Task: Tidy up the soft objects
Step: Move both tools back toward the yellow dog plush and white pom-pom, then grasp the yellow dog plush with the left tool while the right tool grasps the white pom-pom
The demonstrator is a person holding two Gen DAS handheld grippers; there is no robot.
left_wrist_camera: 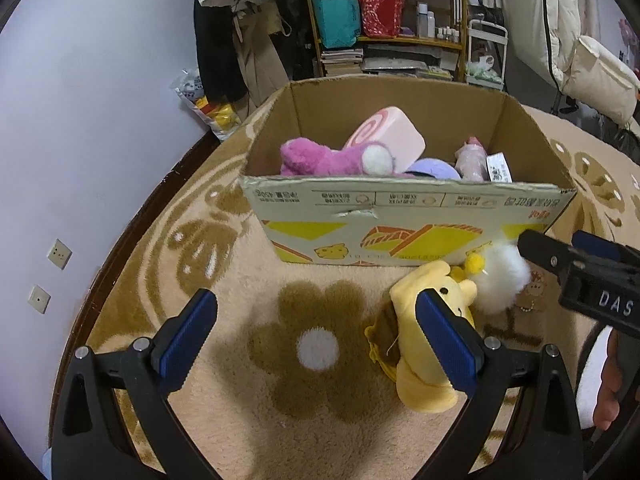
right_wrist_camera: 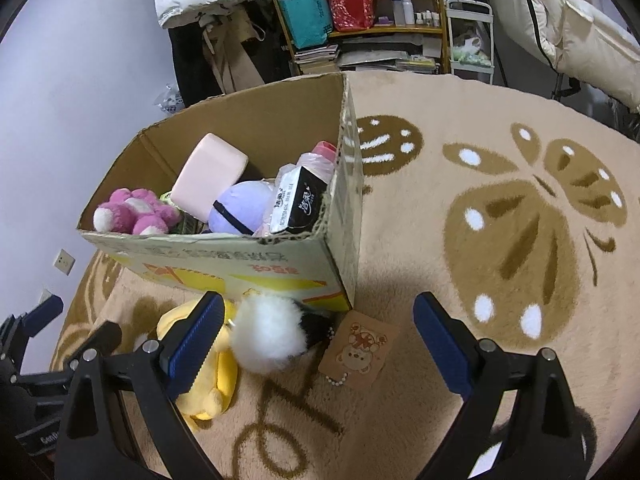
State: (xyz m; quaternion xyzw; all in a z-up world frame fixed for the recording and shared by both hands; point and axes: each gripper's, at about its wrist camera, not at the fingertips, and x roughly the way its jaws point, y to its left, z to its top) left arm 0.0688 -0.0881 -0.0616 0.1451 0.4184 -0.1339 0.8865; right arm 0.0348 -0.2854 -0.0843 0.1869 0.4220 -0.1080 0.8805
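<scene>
A cardboard box [left_wrist_camera: 400, 204] stands on the carpet and holds a pink plush bear [left_wrist_camera: 320, 158], a pink swirl pillow [left_wrist_camera: 390, 132], a purple plush [right_wrist_camera: 240, 206] and a tissue pack [right_wrist_camera: 298, 202]. In front of it lie a yellow plush toy [left_wrist_camera: 416, 344], also in the right wrist view [right_wrist_camera: 218, 376], and a white fluffy pompom [left_wrist_camera: 500, 280], also in the right wrist view [right_wrist_camera: 268, 334]. My left gripper [left_wrist_camera: 316, 334] is open, its right finger over the yellow plush. My right gripper [right_wrist_camera: 318, 338] is open just above the pompom; it also shows in the left wrist view [left_wrist_camera: 560, 256].
A small brown card with a bear picture [right_wrist_camera: 358, 354] lies on the beige flower-pattern carpet [right_wrist_camera: 500, 240] by the box corner. A shelf with bags and books [left_wrist_camera: 384, 24] and hanging coats [left_wrist_camera: 240, 20] stand behind. A wall [left_wrist_camera: 80, 120] is at the left.
</scene>
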